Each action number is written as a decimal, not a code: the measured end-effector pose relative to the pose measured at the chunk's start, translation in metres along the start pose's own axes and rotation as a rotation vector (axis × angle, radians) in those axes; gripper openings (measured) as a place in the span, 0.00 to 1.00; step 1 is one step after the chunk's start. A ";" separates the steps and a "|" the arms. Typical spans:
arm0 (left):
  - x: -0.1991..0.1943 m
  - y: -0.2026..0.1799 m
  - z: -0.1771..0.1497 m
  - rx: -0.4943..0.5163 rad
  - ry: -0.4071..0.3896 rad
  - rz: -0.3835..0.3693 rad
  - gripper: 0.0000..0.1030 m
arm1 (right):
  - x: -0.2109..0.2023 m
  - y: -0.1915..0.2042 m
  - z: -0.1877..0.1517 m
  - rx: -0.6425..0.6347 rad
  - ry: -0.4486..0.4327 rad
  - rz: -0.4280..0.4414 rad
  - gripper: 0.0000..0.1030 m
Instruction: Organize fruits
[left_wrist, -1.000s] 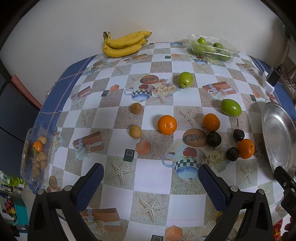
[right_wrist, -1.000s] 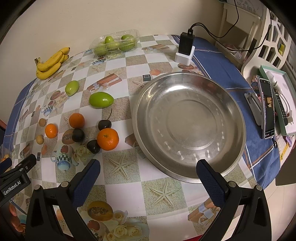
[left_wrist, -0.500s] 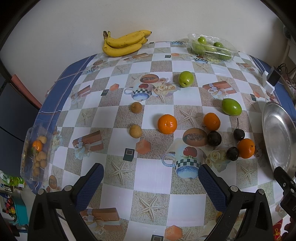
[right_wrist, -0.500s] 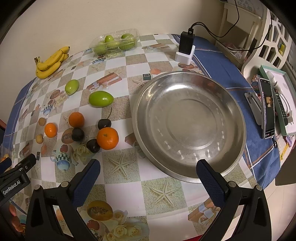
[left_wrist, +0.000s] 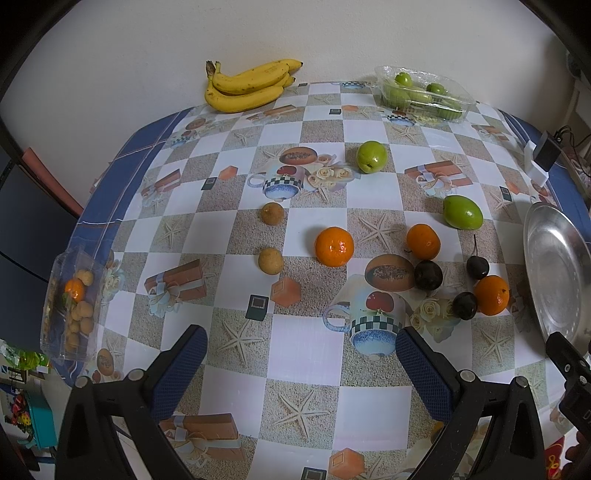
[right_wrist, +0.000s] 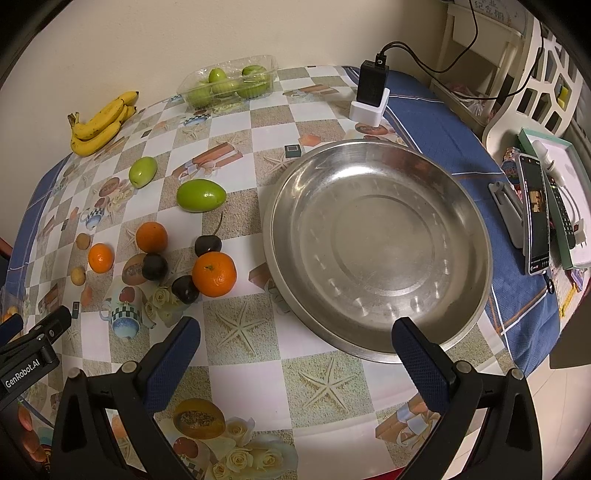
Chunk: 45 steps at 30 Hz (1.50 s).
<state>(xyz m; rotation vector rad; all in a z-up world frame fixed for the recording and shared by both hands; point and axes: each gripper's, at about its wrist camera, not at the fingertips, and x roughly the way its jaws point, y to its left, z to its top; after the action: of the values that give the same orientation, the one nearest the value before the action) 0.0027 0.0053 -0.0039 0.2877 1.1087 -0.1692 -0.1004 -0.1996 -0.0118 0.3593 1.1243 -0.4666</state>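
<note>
Loose fruit lies on the patterned tablecloth: three oranges, the nearest one (right_wrist: 214, 274) close to the steel bowl (right_wrist: 376, 343), another orange (left_wrist: 334, 246) mid-table, three dark cherries such as one cherry (right_wrist: 208, 244), two green fruits (right_wrist: 201, 195) (left_wrist: 371, 157), and two small brown longans (left_wrist: 270, 260). My left gripper (left_wrist: 301, 356) hovers open above the table's front, short of the fruit. My right gripper (right_wrist: 295, 345) is open over the bowl's near rim. Neither holds anything.
A banana bunch (left_wrist: 247, 86) and a clear tray of green fruit (left_wrist: 424, 94) sit at the far edge. A clear box with longans and an orange (left_wrist: 72, 306) rests at the left edge. A charger on a white dock (right_wrist: 371, 94), a phone (right_wrist: 533, 214) and remotes lie right.
Both views shifted only slightly; the fruit and bowl stayed where they were, and both grippers stayed open.
</note>
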 end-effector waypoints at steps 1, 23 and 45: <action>0.000 0.000 0.000 0.000 0.000 0.000 1.00 | 0.000 0.000 0.000 0.000 0.001 0.000 1.00; 0.005 0.012 0.003 -0.069 0.015 -0.090 1.00 | -0.004 0.007 0.005 -0.031 -0.007 0.030 1.00; 0.022 0.015 0.084 -0.118 -0.053 -0.149 1.00 | 0.003 0.070 0.073 -0.100 -0.017 0.210 1.00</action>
<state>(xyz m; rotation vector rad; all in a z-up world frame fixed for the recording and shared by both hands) 0.0887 -0.0063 0.0131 0.0944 1.0830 -0.2409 -0.0056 -0.1771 0.0169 0.3803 1.0760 -0.2274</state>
